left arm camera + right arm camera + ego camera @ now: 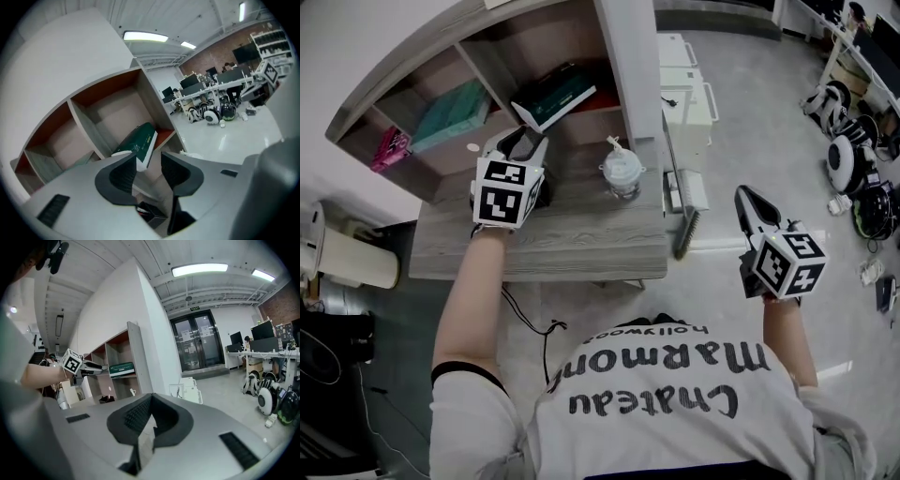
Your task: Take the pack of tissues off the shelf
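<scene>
Jaws of the left gripper (149,165) stand part-open and empty before the green pack of tissues (137,144) lying on the shelf (117,115), so a corner-only pinch may let it slip.

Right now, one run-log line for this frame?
left gripper: open, at pack of tissues on shelf | right gripper: shut, empty, over floor | step: grasp not yet made

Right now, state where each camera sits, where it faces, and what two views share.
Head view: on the head, facing steeply down at the shelf; both arms show.
Left gripper view: on the left hand-held gripper, along open jaws toward the green pack.
Right gripper view: on the right hand-held gripper, jaws shut, facing the shelf's side; left arm shows.
Shared: the green pack.
</scene>
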The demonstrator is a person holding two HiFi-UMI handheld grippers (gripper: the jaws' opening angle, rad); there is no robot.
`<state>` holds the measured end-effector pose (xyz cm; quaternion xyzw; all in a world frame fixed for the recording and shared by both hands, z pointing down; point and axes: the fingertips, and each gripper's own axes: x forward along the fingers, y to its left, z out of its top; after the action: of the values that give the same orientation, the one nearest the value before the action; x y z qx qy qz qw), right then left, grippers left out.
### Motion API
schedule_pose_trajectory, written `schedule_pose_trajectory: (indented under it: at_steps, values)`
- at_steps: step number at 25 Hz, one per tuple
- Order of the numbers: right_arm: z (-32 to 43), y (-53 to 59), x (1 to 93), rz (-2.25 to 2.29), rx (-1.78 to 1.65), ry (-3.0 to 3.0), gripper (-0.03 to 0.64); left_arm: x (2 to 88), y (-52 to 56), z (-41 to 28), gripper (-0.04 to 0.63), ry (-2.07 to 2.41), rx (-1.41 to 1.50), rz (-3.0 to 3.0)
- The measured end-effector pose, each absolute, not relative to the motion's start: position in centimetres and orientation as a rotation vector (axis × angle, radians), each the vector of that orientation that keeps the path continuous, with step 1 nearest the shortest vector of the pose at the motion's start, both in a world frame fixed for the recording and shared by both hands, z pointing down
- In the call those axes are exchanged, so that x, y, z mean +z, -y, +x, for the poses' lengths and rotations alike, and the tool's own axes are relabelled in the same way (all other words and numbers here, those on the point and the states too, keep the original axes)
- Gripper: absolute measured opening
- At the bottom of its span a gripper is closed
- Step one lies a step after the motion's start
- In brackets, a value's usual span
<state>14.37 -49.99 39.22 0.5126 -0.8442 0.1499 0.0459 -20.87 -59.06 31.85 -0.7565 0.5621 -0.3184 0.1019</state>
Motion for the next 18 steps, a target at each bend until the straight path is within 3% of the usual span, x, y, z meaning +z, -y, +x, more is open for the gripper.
schedule_pose_trajectory:
  at_steps: [3, 6, 8, 18]
  values:
    - [14.5, 49.6, 39.4, 1.565, 0.457, 2.570, 0.008, 32.3, 59.9, -20.7, 0.194, -1.562, -1.088, -2.087]
    - [14.9, 49.5, 39.4, 1.576, 0.451, 2.563, 0.008, 33.5, 61.2, -20.8, 0.292, -1.478, -1.212, -1.996]
    - [15.2, 49.4, 39.6, 1.586, 0.456, 2.554, 0.008, 34.3, 62.1, -21.4, 0.324, -1.464, -1.270, -1.949]
    - [15.1, 49.2, 40.7, 1.574, 0.450, 2.494, 0.008, 34.4, 65.2, -23.1, 0.339, -1.355, -1.383, -1.569]
